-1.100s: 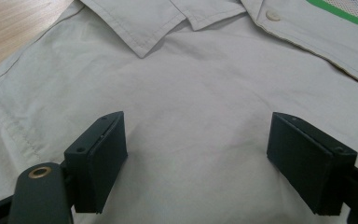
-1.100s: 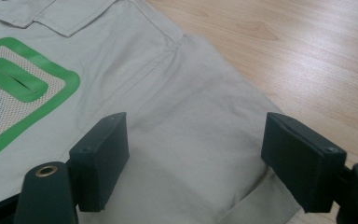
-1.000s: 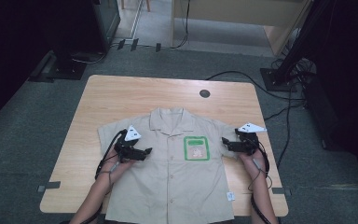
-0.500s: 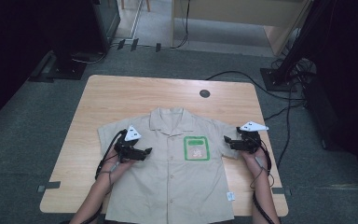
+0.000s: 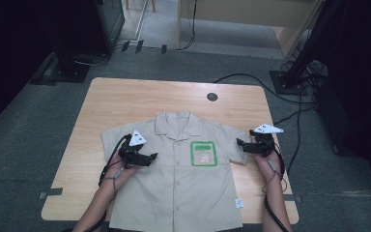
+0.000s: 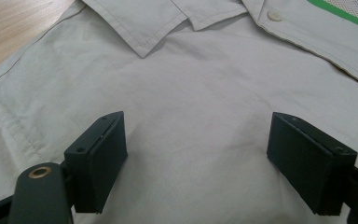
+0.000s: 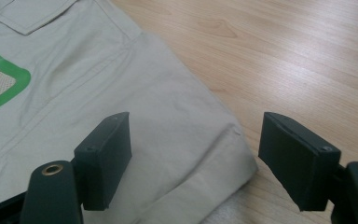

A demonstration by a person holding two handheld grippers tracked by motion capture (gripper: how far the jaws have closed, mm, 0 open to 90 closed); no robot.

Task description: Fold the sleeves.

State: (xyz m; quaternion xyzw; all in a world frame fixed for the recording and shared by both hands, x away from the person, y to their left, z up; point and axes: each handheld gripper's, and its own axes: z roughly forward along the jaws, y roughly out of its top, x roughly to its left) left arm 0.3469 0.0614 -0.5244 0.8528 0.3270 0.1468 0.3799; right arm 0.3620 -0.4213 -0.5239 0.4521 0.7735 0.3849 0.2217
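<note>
A beige short-sleeved shirt (image 5: 183, 193) lies flat and buttoned on the wooden table (image 5: 140, 96), collar toward the far side, with a green-bordered patch (image 5: 203, 153) on its chest. My left gripper (image 5: 150, 157) hovers open over the shirt's chest, jaws pointing toward the button line. In the left gripper view the left gripper (image 6: 196, 135) has both jaws spread wide above plain shirt cloth (image 6: 196, 70), below the collar (image 6: 144, 28). My right gripper (image 5: 241, 145) is open at the shirt's right sleeve. In the right gripper view the right gripper (image 7: 196, 135) straddles the sleeve hem (image 7: 191, 158).
A round cable hole (image 5: 212, 96) sits in the table near its far edge. Bare wood (image 7: 284, 56) lies beyond the sleeve. Black cables (image 5: 251, 79) run over the grey floor at the right. A small white tag (image 5: 239, 203) hangs at the shirt's hem.
My right gripper has drifted slightly to the right, toward the sleeve's outer edge. The left gripper and the shirt stay where they were.
</note>
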